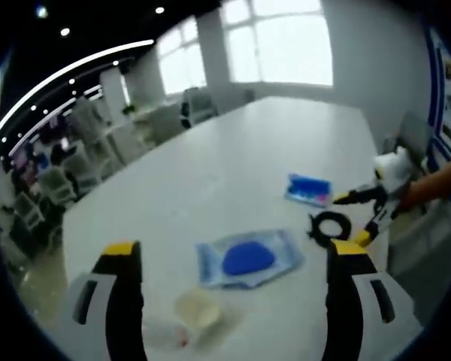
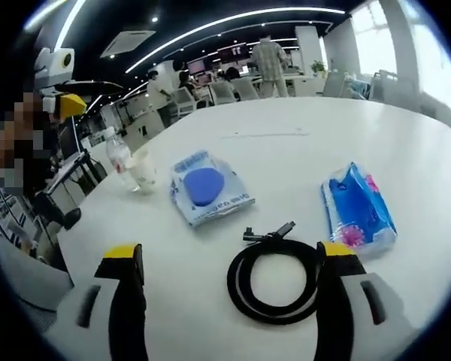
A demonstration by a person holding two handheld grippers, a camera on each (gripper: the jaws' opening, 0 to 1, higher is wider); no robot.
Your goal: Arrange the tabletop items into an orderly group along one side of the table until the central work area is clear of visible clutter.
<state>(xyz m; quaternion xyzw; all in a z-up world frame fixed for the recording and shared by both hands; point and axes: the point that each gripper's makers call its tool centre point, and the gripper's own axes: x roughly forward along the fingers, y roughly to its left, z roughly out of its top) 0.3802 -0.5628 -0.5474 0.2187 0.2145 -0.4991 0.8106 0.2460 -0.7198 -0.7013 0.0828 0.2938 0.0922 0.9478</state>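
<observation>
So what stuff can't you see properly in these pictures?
- Writing on the clear bag with the blue pad: too small to read in the right gripper view.
- Bottle and cup: contents unclear; in the left gripper view they are blurred.
- Black cable coil: its right side is hidden behind the right gripper jaw.
- Blue packet: its print is too small to read.
</observation>
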